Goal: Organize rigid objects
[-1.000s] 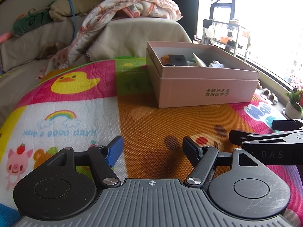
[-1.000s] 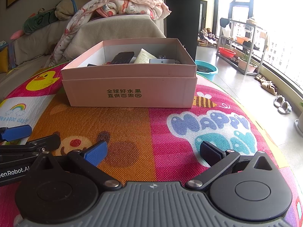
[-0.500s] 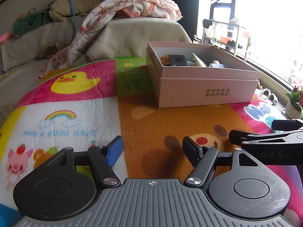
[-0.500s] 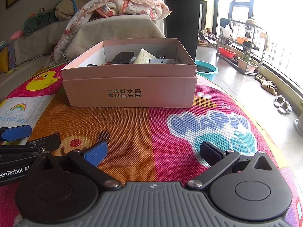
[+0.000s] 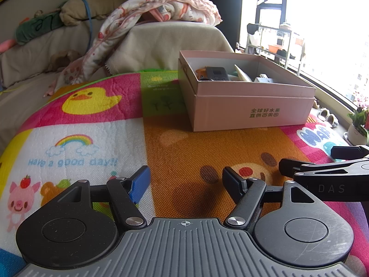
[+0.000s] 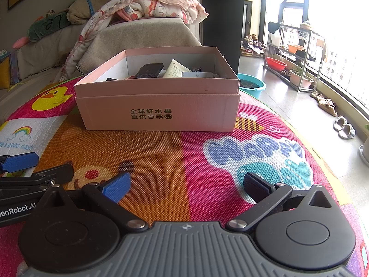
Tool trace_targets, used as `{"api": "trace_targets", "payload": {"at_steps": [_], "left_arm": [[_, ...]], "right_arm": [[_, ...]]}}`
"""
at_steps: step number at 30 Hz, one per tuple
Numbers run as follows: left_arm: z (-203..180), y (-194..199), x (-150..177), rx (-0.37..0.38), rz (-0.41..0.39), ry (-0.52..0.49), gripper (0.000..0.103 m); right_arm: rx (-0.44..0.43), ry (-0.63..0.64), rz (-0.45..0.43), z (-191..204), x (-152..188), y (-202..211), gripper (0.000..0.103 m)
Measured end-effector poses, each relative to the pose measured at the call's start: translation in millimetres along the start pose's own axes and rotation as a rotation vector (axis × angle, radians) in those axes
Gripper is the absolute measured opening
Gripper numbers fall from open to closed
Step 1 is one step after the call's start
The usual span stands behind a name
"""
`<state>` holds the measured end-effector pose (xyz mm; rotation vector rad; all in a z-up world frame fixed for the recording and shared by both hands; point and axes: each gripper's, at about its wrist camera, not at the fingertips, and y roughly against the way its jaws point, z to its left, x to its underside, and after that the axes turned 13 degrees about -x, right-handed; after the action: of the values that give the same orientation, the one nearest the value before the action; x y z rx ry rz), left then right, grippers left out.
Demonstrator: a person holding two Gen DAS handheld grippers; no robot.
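Your left gripper (image 5: 186, 181) and right gripper (image 6: 184, 185) both gape wide, holding nothing, low over the play mat (image 6: 175, 157); the pink box (image 6: 161, 113) of objects sits just ahead.

Each black hand-held gripper (image 5: 185, 182) has ribbed grey housing, silver screws, one blue fingertip (image 5: 139, 182).

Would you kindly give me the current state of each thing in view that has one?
left claw: open, empty, low over the mat
right claw: open, empty, low over the mat
pink box: lidless, upright on the mat, holding several items
play mat: spread flat, no loose items visible
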<state>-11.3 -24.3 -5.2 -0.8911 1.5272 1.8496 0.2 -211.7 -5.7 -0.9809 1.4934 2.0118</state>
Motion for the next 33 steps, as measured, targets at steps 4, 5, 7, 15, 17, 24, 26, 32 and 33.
{"api": "trace_targets", "payload": {"at_steps": [4,5,7,15,17,24,26,32,33], "left_arm": [[0.0,0.1,0.0,0.000,0.000,0.000,0.075],[0.1,0.1,0.0,0.000,0.000,0.000,0.075],[0.1,0.1,0.0,0.000,0.000,0.000,0.075],[0.0,0.1,-0.1,0.000,0.000,0.000,0.075],[0.1,0.1,0.0,0.000,0.000,0.000,0.075],[0.2,0.0,0.0,0.000,0.000,-0.001,0.075],[0.5,0.0,0.0,0.003,0.001,0.003,0.075],[-0.9,0.3,0.0,0.001,0.001,0.001,0.075],[-0.9,0.4,0.1,0.003,0.002,0.003,0.075]], "right_arm": [[0.000,0.000,0.000,-0.6,0.3,0.3,0.103],[0.000,0.000,0.000,-0.2,0.1,0.1,0.103],[0.000,0.000,0.000,-0.5,0.4,0.4,0.103],[0.000,0.000,0.000,0.1,0.1,0.0,0.103],[0.000,0.000,0.000,0.1,0.1,0.0,0.103],[0.000,0.000,0.000,0.1,0.2,-0.1,0.103],[0.000,0.000,0.000,0.1,0.2,0.0,0.103],[0.000,0.000,0.000,0.0,0.2,0.0,0.103],[0.000,0.000,0.000,-0.4,0.4,0.1,0.103]]}}
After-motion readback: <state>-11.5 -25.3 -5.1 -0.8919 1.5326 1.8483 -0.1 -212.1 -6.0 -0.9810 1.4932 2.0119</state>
